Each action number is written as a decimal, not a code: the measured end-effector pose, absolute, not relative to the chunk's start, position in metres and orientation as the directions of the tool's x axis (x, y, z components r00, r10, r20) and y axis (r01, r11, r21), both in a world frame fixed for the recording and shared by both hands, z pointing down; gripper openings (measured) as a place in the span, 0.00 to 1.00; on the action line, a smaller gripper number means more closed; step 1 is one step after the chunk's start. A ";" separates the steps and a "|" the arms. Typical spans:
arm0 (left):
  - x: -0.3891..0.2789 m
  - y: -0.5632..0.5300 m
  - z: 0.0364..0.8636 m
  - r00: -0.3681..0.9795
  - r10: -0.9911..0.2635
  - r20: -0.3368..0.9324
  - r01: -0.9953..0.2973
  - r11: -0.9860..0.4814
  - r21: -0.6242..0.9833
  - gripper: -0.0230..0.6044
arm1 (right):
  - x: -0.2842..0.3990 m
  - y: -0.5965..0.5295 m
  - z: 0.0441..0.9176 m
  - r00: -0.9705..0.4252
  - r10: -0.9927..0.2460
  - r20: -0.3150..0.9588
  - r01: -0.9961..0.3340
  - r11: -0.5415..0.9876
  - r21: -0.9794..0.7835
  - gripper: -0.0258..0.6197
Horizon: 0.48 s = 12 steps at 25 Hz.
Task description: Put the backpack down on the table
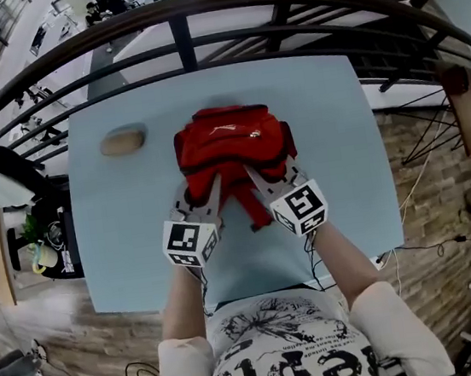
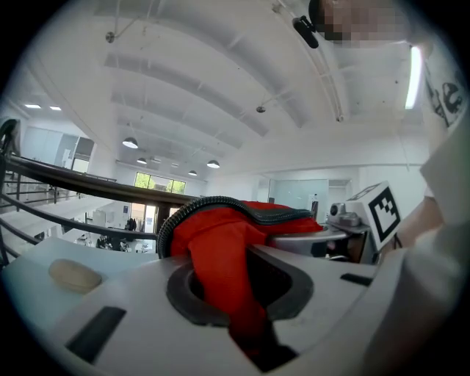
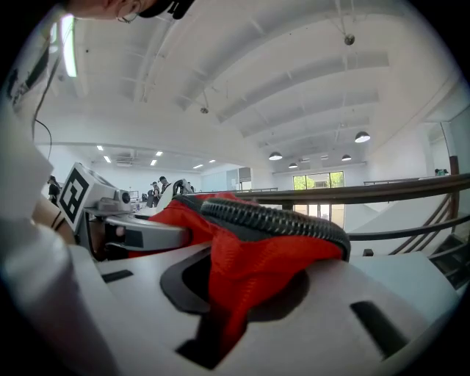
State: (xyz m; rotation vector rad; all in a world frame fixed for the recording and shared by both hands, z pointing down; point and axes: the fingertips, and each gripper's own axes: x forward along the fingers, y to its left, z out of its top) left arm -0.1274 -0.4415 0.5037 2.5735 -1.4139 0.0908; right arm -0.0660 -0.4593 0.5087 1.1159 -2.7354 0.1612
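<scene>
One red backpack (image 1: 231,145), crumpled and black-zipped, is seen at the middle of one table (image 1: 122,241). Its fabric is clamped by two tongs, the left gripper (image 1: 205,197) and the right gripper (image 1: 262,179). One beige lump (image 1: 123,142) is set apart.

Light-blue rectangular table (image 1: 124,258), viewed from above. A tan oval object (image 1: 123,142) lies toward its far left; the red backpack (image 1: 229,141) occupies the middle, well apart from it.
</scene>
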 end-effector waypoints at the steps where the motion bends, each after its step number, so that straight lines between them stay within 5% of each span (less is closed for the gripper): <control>1: -0.127 -0.437 0.508 0.538 -0.828 0.160 -0.842 -0.519 0.149 0.10 | -0.065 -0.455 0.513 -0.701 -0.680 0.214 -0.701 0.712 -0.035 0.14; 12: -0.126 -0.396 0.567 0.537 -0.788 0.301 -0.843 -0.514 0.160 0.10 | -0.059 -0.414 0.569 -0.679 -0.654 0.332 -0.711 0.699 -0.075 0.22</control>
